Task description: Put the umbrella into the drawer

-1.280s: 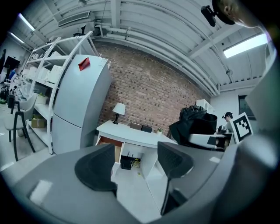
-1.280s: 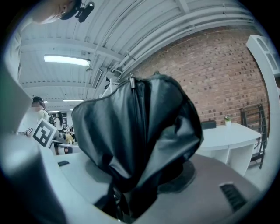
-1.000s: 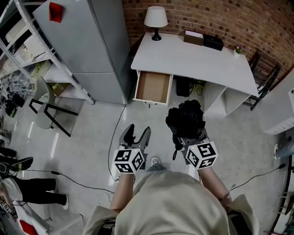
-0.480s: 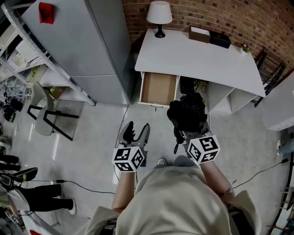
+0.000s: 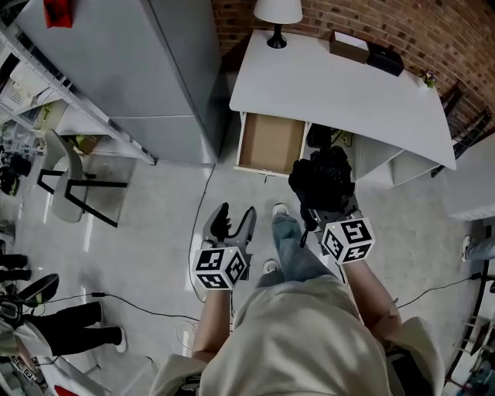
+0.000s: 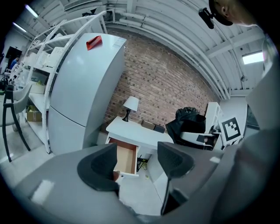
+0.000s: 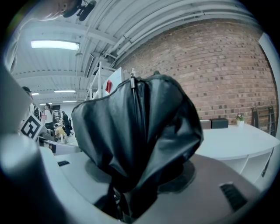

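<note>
Presently, the right gripper (image 5: 328, 215) is clamped on a folded black umbrella (image 5: 322, 179). The fabric is pinched low between its jaws, and the crumpled canopy bulges ahead of them, filling the middle of the right gripper view. The left gripper (image 5: 234, 220), at centre-left of the head view, has its jaws spread apart and holds nothing; the gap between its pads frames only floor (image 5: 155, 224) and the furniture beyond. Between the two grippers one trouser leg (image 5: 292, 249) of the person reaches forward. The umbrella is carried in the air, outside the drawer (image 5: 271, 144), to that drawer's lower right in the head view and just below the front edge of the desk (image 5: 332, 89). The drawer stands pulled out at the left end of the white desk, its brown bottom showing. On the desk a white-shaded lamp (image 5: 277, 12) stands at upper centre, with a brown box (image 5: 349, 45) and a black box (image 5: 385, 59) side by side to its right, against the brick wall (image 5: 433, 35). A tall grey refrigerator (image 5: 131, 62) occupies the upper left, beside the desk.
</note>
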Demonstrator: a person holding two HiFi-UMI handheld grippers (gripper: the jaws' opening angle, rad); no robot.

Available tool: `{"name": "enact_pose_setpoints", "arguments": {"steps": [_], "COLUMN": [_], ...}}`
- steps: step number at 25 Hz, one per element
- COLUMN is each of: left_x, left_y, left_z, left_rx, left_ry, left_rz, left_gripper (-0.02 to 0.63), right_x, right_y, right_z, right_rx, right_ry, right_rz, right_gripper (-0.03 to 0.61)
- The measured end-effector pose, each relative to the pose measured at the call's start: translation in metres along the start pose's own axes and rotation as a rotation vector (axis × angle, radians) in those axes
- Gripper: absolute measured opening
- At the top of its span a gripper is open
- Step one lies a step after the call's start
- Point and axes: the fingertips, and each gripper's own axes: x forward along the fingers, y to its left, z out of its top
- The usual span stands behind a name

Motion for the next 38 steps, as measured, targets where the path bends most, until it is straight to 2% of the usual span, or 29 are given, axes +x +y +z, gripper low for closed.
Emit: {"name": "enact_pose_setpoints", "arguments": {"steps": [11,16,24,30,33,38], "left_x": [0.088,0.134,0.186,0.209,0.217,0.227], "left_y": [0.053,0.075,0.104,0.116,0.122,0.136], "left_z": [-0.006,-0.004,-0.008,-0.024,-0.032,-0.042], "left_rx": [-0.057,-0.076,-0.118,-0.160,-0.163,-0.163], "left_ry": [0.099,0.132,0.158,0.198,0.212,0.217], "left_rz": [0.067,0.089,0.117,0.140,0.150,0.169], "left_gripper": [0.288,0.284,0.284,0.284,0.284,0.284], "right_x": [0.133,0.200,0.283,0.322,0.338,0.364], "right_y": [-0.055,-0.069,-0.068,-0.058,-0.056,-0.049], "right_z": [-0.031,-0.056,-0.112,-0.162,-0.182,-0.218], "right_rx": [-0.051,-0.112,-0.218,-0.313,-0.371,-0.396], "right_ry": [0.123,0.204,0.324,0.421,0.467,0.545], "right_rz": [0.070,0.131,0.259,0.364,0.395,0.428], "right_gripper": [0.244,0.244,0.244,0.244,0.244,0.244]}}
